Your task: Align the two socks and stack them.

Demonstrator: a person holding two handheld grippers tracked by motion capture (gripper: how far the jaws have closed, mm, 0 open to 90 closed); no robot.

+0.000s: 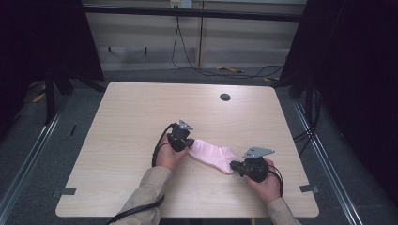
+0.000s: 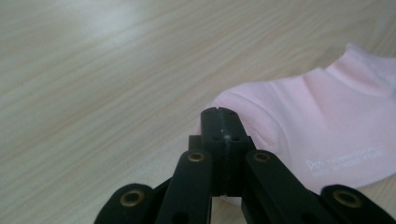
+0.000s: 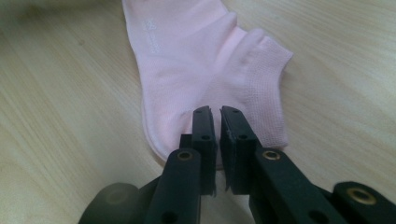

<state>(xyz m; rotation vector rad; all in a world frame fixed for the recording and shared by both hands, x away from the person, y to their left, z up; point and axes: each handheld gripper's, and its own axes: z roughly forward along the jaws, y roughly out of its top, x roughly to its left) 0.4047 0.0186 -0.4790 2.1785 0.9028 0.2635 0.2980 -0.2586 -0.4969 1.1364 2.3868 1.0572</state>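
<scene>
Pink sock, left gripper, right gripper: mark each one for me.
pink sock (image 1: 212,153): high view, middle of the foot.
left gripper (image 2: 223,122): left gripper view, tips of the shut jaws at the sock's toe.
right gripper (image 3: 218,122): right gripper view, between the fingertips at the sock's edge.

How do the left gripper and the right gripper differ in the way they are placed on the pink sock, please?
The left gripper sits at the toe end of the pink sock, the right gripper at the heel, near the ribbed cuff. The left jaws are pressed fully together; the right jaws show a thin slit. In the high view, the left gripper lies farther up the table. Both are closed at the sock's edge.
</scene>
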